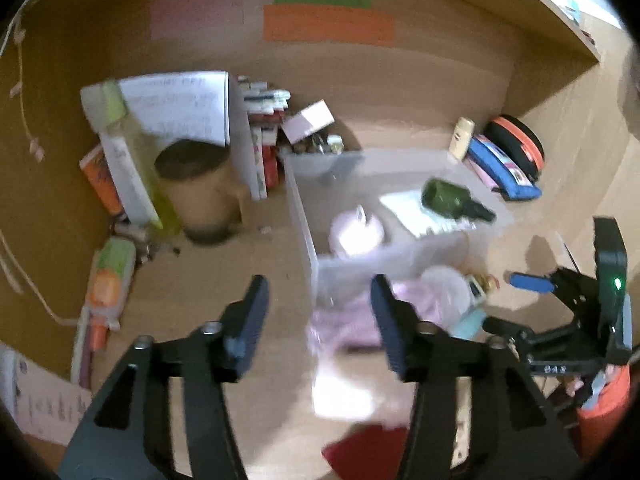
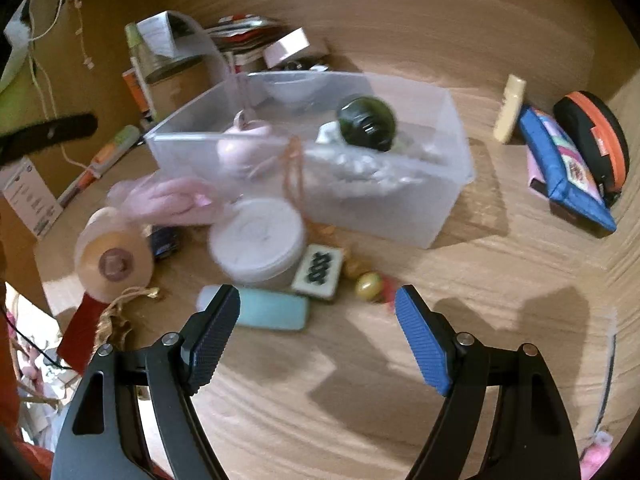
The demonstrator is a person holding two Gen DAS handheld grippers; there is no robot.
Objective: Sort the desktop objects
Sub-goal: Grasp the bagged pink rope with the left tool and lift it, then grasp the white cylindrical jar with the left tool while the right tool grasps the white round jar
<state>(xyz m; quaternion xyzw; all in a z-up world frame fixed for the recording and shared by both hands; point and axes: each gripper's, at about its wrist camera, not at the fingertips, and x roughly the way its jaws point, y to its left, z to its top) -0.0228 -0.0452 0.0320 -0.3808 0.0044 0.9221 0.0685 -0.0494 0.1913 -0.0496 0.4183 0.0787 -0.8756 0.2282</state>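
A: Both tools look empty. The left tool (image 1: 318, 308) hangs with its jaws apart over the bench (image 1: 248, 264), just near of the bin (image 1: 304, 216). The right tool (image 2: 318, 304) is spread wide too, gripping nothing.

B: And the things to be sorted?

A: Some already lie in the bin: a green bottle (image 2: 366, 122) on its side over white packets, and something pink at the left. The rest crowd the bench against the bin's near wall: a tub (image 2: 258, 236), a teal tube (image 2: 272, 312), a tile (image 2: 318, 272), a yellow bead (image 2: 369, 286), pink cloth (image 2: 168, 200) and a tape roll (image 2: 116, 264).

B: Why hold the right tool there?

A: Likely to take the next piece; the tube and bead lie nearest its tips. That is a guess, as both views are blurred.

B: The far right pile?

A: A pouch (image 2: 568, 172) and a round case (image 2: 596, 140) lean by the wall, well apart from the bin, perhaps already put away.
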